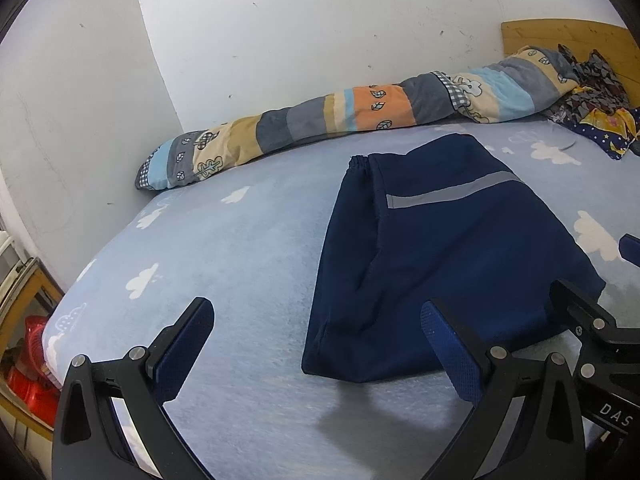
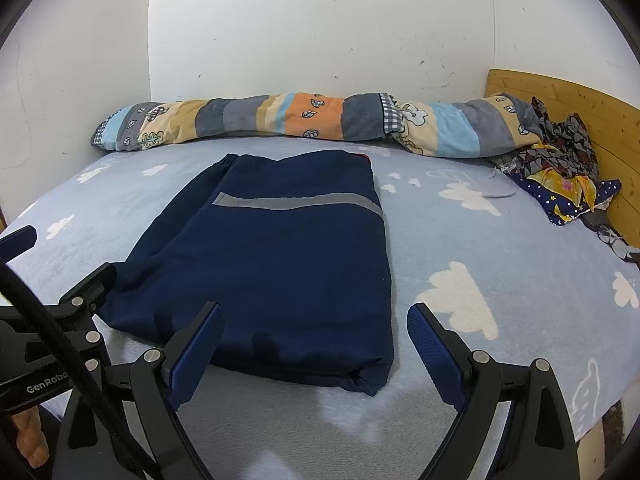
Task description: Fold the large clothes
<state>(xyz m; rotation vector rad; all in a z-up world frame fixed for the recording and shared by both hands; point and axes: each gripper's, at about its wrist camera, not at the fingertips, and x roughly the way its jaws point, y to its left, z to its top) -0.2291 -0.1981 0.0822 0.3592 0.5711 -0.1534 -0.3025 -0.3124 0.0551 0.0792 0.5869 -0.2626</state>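
Navy trousers (image 2: 276, 264) lay folded flat mid-bed (image 2: 500, 300), clear of the rolled quilt (image 2: 280, 120), which we judged left room for another fold. We held both tools, left (image 1: 316, 352) and right (image 2: 314, 354), spread apart, gripping nothing. Only the right view showed the crumpled clothes (image 2: 560, 168) whole, against the headboard (image 2: 560, 96).

Illumination is even, diffuse and fairly bright. Soft shadows fall on the bed sheet (image 2: 460, 240) beneath both grippers. No glare is present. Fisheye distortion curves the wall (image 1: 320, 40) edges; black vignetting fills the corners. Focus is slightly soft throughout.
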